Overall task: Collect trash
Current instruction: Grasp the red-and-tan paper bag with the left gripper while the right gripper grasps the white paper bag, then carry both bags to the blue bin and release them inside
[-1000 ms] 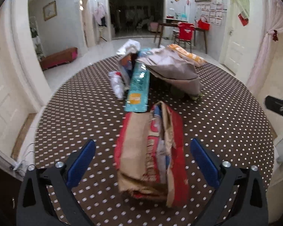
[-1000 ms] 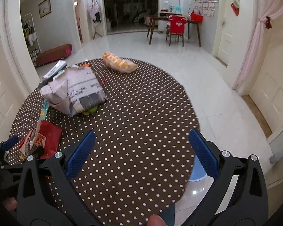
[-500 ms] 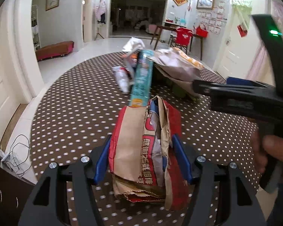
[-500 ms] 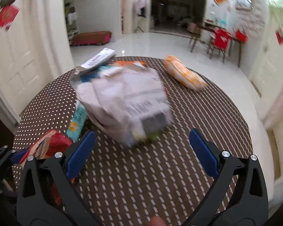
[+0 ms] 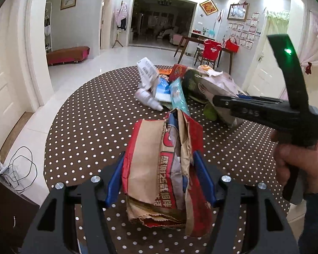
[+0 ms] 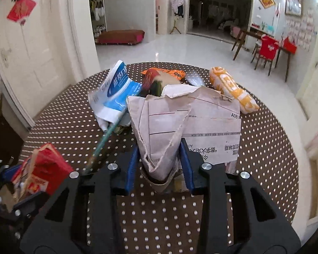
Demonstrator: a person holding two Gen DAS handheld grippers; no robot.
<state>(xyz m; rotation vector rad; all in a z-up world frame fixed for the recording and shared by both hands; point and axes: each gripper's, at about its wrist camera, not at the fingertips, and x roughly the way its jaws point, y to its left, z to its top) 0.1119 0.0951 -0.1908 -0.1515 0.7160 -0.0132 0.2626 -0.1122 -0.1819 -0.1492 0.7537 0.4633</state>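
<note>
**A:** What is each gripper holding?

**B:** The left gripper [image 5: 159, 182] is clamped on a crumpled red-and-brown paper bag [image 5: 163, 169], near the round dotted rug's [image 5: 91, 127] near edge. The right gripper [image 6: 159, 169] is clamped on a torn grey paper parcel [image 6: 186, 122] at mid-rug.

**A:** Where is there open room?

**B:** Bare rug lies left of the bag; white floor [image 5: 91, 69] opens beyond the far edge. An orange packet [image 6: 233, 89] lies far right.

Your crumpled red-and-brown paper bag [image 5: 163, 169] sits flattened, open end away from you, over the dotted mat. Your torn grey mailer [image 6: 186, 124] stands bunched and creased, printed label facing you. Behind it lie a blue-and-white pouch [image 6: 116, 91] and an orange packet [image 6: 233, 89].
</note>
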